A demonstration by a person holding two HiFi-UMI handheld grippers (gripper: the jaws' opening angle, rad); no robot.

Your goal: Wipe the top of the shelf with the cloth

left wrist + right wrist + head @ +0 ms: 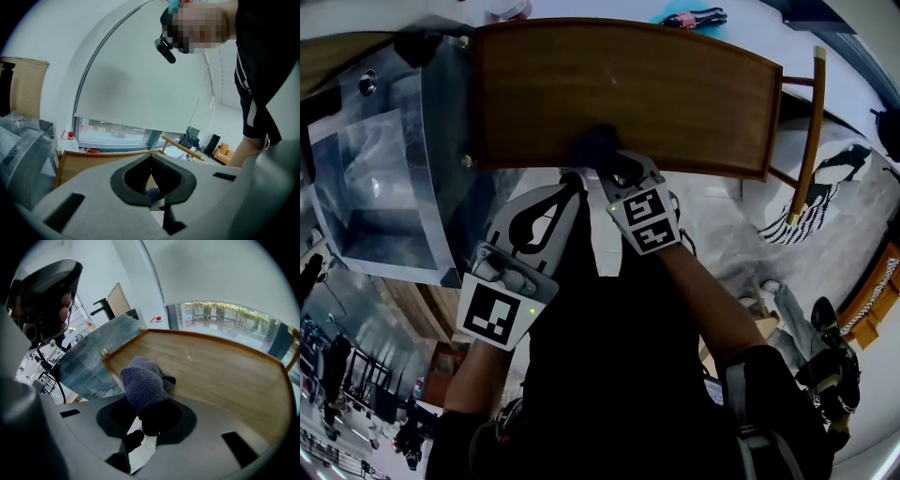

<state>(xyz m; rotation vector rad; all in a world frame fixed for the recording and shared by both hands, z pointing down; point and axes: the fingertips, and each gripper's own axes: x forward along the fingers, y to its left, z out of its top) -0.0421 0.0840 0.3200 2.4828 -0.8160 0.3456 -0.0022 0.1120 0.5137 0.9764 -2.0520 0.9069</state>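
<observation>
Purple cloth [143,380] at shelf [225,371] near edge

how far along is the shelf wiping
Done: the cloth is clamped in the right gripper. In hand: it sits at the near edge of the shelf top. Left: seemingly nearly all the wood ahead. The left gripper is off the shelf.

Bright daylight from the window [234,319], strong fisheye bending with dark vignetted corners.

Right gripper [149,405] has its jaws clamped on a fuzzy blue-grey cloth [142,383], bunched up on the light brown wooden shelf top [220,373] near its edge.
</observation>
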